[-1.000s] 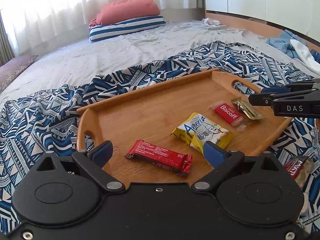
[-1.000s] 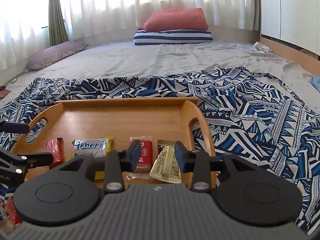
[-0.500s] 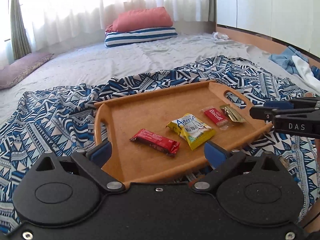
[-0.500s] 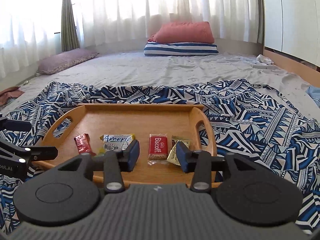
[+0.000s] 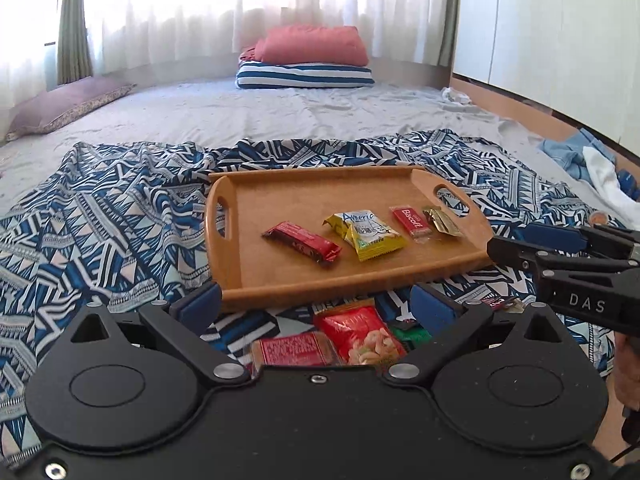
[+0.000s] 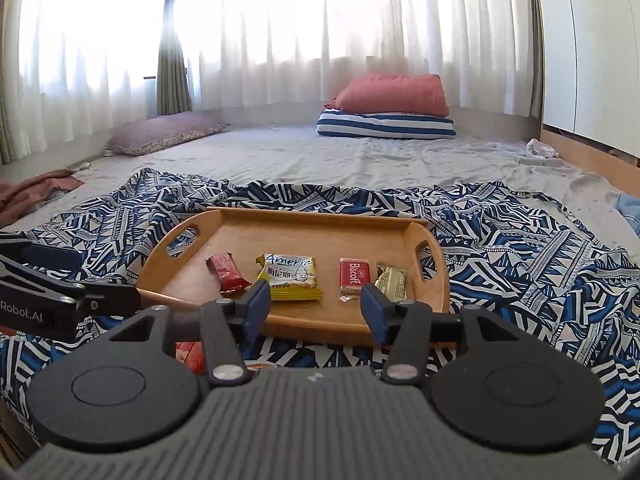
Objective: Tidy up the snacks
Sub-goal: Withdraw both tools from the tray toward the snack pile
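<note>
In the left wrist view the wooden tray (image 5: 280,292) keeps bare board across its far half and left end, while four wrapped snacks line its near half and loose packets (image 5: 362,334) crowd the patterned cloth (image 5: 100,216) at lower centre.

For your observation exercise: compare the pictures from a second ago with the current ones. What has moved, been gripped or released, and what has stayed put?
Both grippers, left and right, pulled back from the tray, so loose snacks on the blanket now show in front of it. Nothing was gripped or released; both remain open and empty. The four snacks on the tray kept their row.
</note>
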